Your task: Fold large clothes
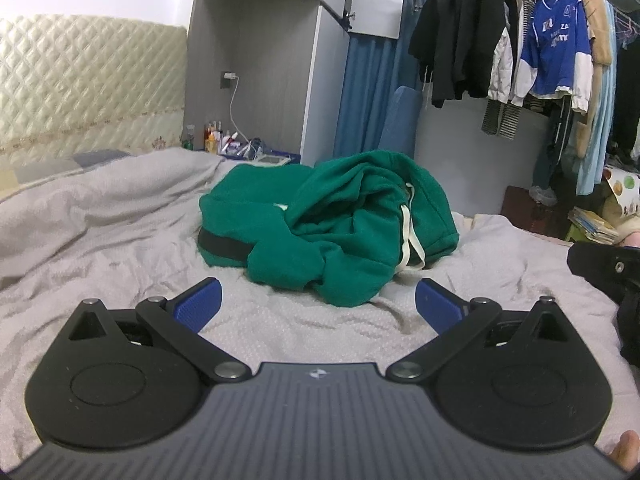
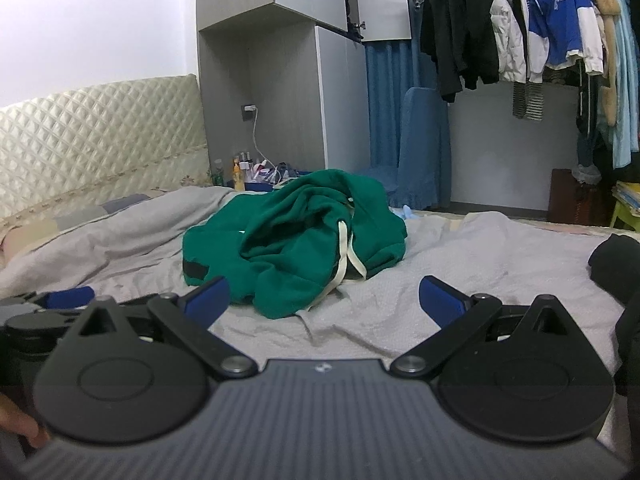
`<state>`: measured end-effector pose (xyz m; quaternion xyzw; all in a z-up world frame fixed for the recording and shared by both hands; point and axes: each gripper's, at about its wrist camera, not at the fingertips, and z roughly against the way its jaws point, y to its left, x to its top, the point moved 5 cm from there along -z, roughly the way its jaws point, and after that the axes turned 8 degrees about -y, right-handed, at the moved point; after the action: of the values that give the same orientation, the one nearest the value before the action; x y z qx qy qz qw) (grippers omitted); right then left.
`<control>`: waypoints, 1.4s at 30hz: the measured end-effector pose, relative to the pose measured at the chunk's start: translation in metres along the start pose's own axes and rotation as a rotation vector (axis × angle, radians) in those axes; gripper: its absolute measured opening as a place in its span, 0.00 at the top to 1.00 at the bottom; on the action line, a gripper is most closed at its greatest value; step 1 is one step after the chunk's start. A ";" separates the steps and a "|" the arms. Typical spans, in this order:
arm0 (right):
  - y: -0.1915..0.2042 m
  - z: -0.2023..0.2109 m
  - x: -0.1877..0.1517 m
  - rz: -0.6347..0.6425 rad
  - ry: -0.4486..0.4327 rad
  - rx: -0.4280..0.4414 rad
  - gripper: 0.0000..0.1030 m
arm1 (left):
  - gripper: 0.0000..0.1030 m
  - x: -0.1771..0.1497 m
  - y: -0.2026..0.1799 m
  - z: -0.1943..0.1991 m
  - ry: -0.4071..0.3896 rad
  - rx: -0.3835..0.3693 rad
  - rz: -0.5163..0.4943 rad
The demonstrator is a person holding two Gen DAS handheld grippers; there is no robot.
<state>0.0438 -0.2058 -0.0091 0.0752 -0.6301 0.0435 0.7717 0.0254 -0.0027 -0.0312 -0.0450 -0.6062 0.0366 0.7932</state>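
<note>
1. Left gripper (image 1: 318,300): jaws spread wide, blue pads (image 1: 198,306) well apart, nothing held; it hovers low over the grey bedspread (image 1: 100,240).
2. Right gripper (image 2: 324,298): jaws likewise wide apart and empty, held just above the same bedspread (image 2: 460,260).
3. Green hoodie (image 1: 332,224): a crumpled heap straight ahead of the left gripper, near its fingertips but not touching them; in the right view the heap (image 2: 296,232) lies ahead and slightly left of centre.
4. Cream drawstring (image 1: 408,236): trails down the near side of the heap, toward the grippers.
5. Quilted headboard (image 1: 88,80): far left, behind the hoodie.
6. Hanging clothes (image 1: 556,52): on a rail, far right and above.
7. Grey cupboard (image 2: 280,80): beyond the heap, with bottles (image 2: 240,168) at its foot.
</note>
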 end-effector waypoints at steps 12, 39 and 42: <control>-0.008 0.004 0.002 -0.030 -0.003 -0.020 0.00 | 0.00 0.001 0.002 -0.009 0.013 -0.032 0.007; -0.049 -0.163 0.040 -0.076 0.190 0.112 0.00 | 0.00 0.035 0.005 -0.202 0.144 -0.145 0.102; -0.057 -0.203 0.041 -0.100 0.198 0.109 0.00 | 0.00 0.042 0.003 -0.246 0.156 -0.185 0.112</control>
<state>0.2576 -0.2281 -0.0121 0.1436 -0.5431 0.0464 0.8260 0.2741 -0.0021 -0.0555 -0.1544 -0.5400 0.0210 0.8271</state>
